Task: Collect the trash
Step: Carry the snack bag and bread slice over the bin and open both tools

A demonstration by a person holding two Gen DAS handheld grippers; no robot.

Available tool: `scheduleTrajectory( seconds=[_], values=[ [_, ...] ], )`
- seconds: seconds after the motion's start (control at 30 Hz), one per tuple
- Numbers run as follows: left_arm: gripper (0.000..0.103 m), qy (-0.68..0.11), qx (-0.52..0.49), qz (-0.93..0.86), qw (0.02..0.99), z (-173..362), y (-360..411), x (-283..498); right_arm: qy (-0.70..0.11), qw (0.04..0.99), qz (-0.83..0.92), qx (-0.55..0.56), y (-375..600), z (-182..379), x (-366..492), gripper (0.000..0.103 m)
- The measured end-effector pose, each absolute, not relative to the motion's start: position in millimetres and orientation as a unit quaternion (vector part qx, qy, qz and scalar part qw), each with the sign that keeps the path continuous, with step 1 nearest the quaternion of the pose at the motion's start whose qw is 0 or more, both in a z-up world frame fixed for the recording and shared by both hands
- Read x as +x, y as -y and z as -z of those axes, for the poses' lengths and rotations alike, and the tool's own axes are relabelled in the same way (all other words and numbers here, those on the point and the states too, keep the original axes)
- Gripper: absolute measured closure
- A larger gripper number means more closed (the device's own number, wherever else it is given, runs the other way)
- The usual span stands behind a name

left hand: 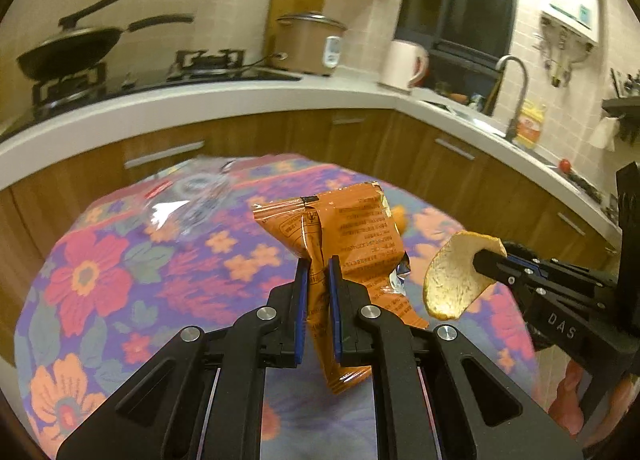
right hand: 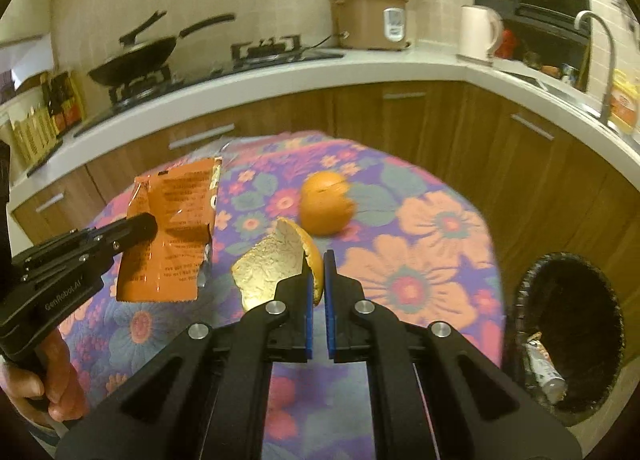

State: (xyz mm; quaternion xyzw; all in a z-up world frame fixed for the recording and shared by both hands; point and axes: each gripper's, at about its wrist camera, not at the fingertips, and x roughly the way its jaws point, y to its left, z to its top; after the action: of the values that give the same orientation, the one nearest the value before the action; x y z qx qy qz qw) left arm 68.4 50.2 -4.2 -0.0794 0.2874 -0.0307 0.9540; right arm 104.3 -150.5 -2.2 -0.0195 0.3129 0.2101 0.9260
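Both loads hang above the tabletop (right hand: 440,196), left of the bin (right hand: 568,332): left gripper (left hand: 319,264) fingers clamp the wrapper (left hand: 340,228), right gripper (right hand: 316,260) fingers pinch the peel (right hand: 276,260). Carry each over the bin's mouth before releasing.

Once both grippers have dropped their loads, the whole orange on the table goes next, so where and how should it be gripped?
Grip the orange across its widest middle, coming from above with the jaws either side. It is round and sits free on the floral tablecloth, nothing touching it, so a squeeze off-centre would probably roll it away. The right gripper looks nearer, though it holds the peel.
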Motion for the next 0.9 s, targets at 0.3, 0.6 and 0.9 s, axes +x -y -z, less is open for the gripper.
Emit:
scheduleTrajectory(
  seconds=[0.3, 0.6, 0.9],
  values=[
    [0.095, -0.275, -0.023, 0.069, 0.959, -12.7, 26.2, 80.5, -0.287, 0.944, -0.156, 0.032, 240.3, -9.5, 99.4, 0.100],
    [0.095, -0.275, 0.044, 0.127, 0.952, -15.6, 133.9, 103.5, -0.288, 0.949, -0.066, 0.112, 369.9, 13.8, 104.7, 0.100],
    [0.095, -0.318, 0.085, 0.215, 0.919, 9.8, 240.3, 133.1, -0.317, 0.929, -0.006, 0.189, 463.7, 52.2, 104.3, 0.100]
  ],
)
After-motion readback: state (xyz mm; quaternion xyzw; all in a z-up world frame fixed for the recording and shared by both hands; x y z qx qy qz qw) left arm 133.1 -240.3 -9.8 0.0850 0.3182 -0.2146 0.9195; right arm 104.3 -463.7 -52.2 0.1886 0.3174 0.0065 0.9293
